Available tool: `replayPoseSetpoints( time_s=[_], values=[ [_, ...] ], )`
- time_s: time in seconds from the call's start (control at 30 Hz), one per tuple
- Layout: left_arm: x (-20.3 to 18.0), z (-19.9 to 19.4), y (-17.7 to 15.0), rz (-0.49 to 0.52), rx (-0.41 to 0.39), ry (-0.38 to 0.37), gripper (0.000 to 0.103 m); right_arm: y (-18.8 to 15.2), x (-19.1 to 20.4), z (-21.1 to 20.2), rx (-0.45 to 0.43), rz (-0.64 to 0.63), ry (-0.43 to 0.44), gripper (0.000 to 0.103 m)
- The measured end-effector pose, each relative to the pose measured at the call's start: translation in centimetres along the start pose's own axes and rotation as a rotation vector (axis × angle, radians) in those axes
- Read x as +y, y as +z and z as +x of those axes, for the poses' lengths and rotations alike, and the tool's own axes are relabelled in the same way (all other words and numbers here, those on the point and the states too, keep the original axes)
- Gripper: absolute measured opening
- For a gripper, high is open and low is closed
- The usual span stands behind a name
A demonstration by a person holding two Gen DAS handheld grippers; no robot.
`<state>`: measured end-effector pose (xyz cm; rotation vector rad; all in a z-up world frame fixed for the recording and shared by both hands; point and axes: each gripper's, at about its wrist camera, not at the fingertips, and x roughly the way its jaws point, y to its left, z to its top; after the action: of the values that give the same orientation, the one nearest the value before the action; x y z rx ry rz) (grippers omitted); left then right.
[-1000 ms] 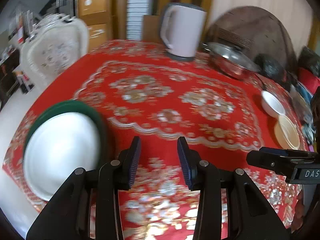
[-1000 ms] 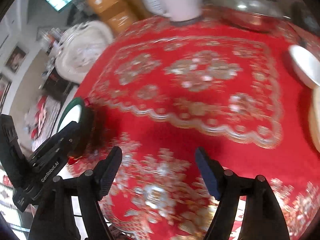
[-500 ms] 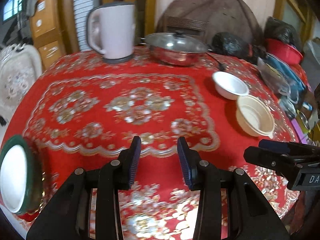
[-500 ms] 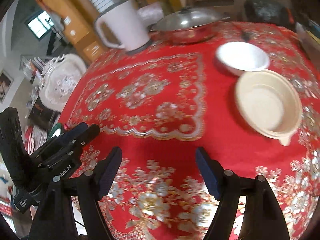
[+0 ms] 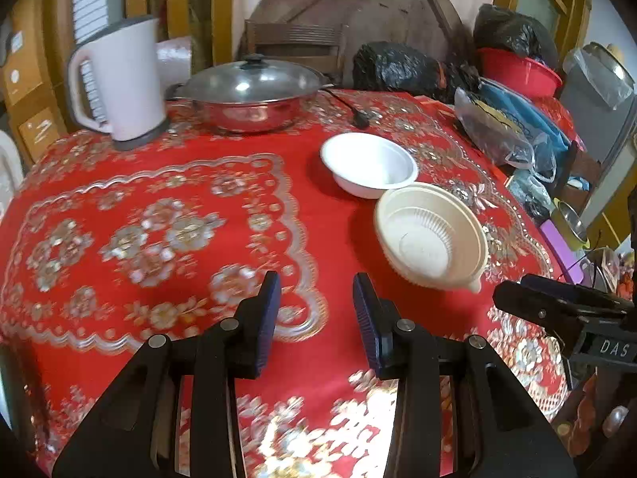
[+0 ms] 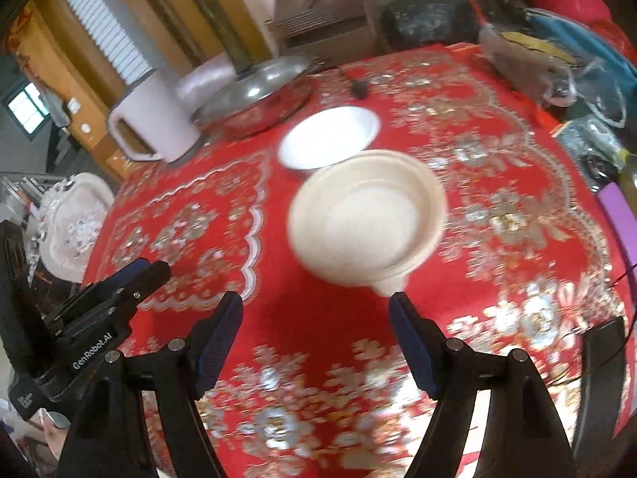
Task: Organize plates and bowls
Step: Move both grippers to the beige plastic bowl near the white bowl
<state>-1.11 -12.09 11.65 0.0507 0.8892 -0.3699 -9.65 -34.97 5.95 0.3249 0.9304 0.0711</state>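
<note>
Now both empty, open hand-held grippers have swung from the plate to the bowls

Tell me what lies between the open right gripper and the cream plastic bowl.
Only bare red patterned tablecloth, seen in the right wrist view, separates the right gripper from the cream plastic bowl.

On the surface, the kettle stands at the back left with the lidded pot just to its right. Nearer and to the right sit two bowls: the smaller bowl behind, the larger bowl just before it.
</note>
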Motion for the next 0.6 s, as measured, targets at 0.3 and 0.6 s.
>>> replayPoseSetpoints(
  time_s=[0.3,0.6],
  values=[
    [-2.7,6.0,2.7,-0.011,0.093,-0.022,0.037,2.9,-5.2,1.8,-0.013,0.061,-0.081,0.076],
    [-4.7,10.8,3.8,-0.009,0.186,-0.044,0.037,5.1,-6.4,6.0,0.014,-0.001,-0.103,0.075]
  ],
)
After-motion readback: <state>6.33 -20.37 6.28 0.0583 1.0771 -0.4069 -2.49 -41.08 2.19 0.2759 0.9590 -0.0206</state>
